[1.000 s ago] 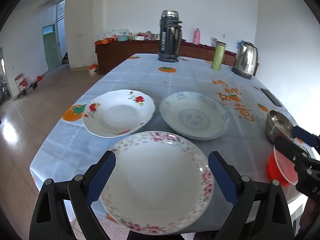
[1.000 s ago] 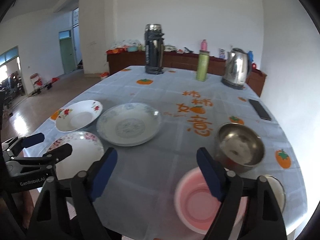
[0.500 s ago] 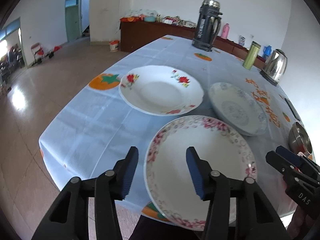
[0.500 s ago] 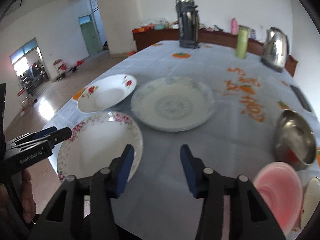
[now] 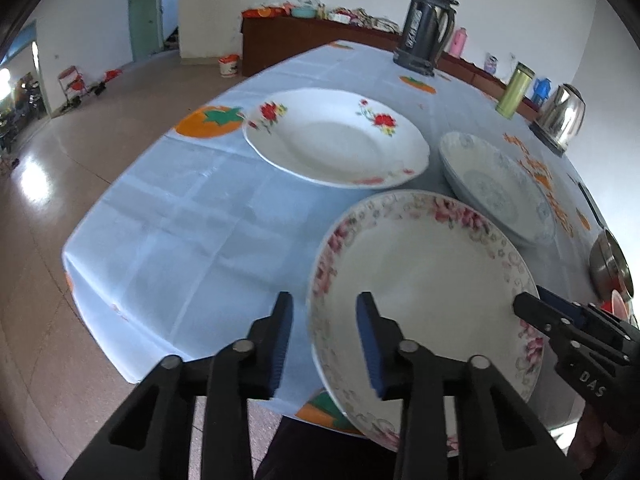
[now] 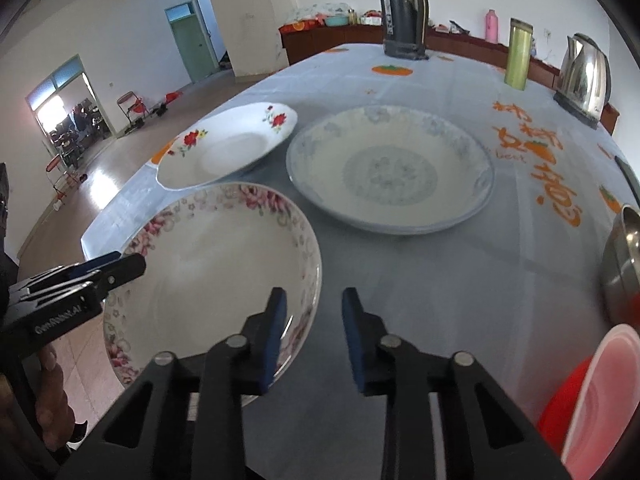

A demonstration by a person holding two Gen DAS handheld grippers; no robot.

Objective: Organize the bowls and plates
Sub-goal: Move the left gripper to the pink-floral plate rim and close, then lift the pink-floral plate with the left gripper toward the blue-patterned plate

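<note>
Both jaws have just been closing around the pink-floral plate [image 5: 424,280], near the front edge of the surface [image 5: 192,216]. Left hand-held gripper [image 5: 325,340] straddles its left rim, right hand-held gripper [image 6: 313,328] its right rim; pads look short of contact, hard to confirm. Two-handed lift likely next, probably onto the blue-patterned plate [image 6: 392,172].

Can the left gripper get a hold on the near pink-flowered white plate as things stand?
Probably yes. The left gripper, whose jaws have just been closing, straddles the left rim of the pink-flowered white plate with nothing between; its pads do not look pressed on yet. The right gripper straddles the opposite rim.
</note>
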